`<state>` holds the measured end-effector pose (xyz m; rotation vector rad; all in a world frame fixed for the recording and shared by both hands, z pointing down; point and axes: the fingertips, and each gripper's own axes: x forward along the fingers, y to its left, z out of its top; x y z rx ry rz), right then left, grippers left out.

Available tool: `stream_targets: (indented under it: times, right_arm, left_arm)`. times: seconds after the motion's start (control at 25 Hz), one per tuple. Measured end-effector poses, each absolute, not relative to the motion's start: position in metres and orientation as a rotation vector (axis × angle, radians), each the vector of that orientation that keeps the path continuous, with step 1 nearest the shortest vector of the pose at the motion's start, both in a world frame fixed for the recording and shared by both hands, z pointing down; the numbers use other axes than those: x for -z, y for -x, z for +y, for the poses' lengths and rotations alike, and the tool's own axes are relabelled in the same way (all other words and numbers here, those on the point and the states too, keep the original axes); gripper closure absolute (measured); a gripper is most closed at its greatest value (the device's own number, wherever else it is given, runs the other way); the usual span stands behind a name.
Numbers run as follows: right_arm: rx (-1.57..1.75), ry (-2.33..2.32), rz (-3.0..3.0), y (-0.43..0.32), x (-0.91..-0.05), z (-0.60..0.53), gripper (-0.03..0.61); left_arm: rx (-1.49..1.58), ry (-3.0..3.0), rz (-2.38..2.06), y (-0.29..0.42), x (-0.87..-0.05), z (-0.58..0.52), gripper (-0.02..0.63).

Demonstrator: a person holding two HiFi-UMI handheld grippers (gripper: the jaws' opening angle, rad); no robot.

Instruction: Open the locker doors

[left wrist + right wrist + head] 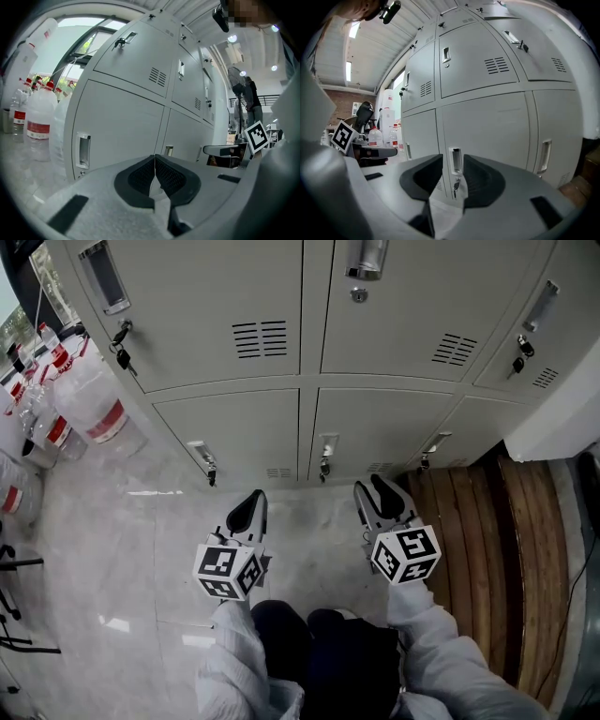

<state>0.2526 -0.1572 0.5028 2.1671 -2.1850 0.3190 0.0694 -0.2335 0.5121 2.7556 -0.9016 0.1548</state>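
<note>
Grey lockers point(281, 315) stand in rows ahead, all doors closed. The bottom row has three doors with recessed handles: left handle point(202, 454), middle handle point(326, 446), right handle point(433, 442). My left gripper point(251, 505) hovers low over the floor short of the left and middle doors, its jaws shut with nothing between them point(154, 161). My right gripper point(375, 491) is open, a short way from the lockers. In the right gripper view its jaws point(453, 169) frame the middle door's handle point(455, 161) and the key point(455, 186) hanging below it, without touching.
Several large water bottles point(94, 409) with red labels stand on the floor at the left beside the lockers. A wooden slatted pallet point(478, 540) lies at the right. Pale marble floor point(122, 559) lies in front. The person's knees point(319, 652) are at the bottom.
</note>
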Motion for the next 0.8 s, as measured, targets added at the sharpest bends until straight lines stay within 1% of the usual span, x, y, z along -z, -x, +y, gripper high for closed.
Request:
stream_targets:
  times: [0.32,0.56,0.8]
  right_arm:
    - [-0.282,-2.110,-2.200,-0.247,-0.533,-0.199,0.460]
    - [-0.305,-2.065,-2.236,-0.238,-0.549,-0.237,0.460]
    - [-0.327,-2.024,-2.228,-0.226,-0.569,-0.267,0.460]
  left_arm:
    - [-0.062,-2.768,-0.959,-0.083,-0.512,-0.258,0.603]
    - [-0.146,-2.794,-0.947,-0.094,-0.527,-0.269,0.603]
    - [-0.164,-2.754,-0.987,-0.089,-0.544,-0.278,0.603]
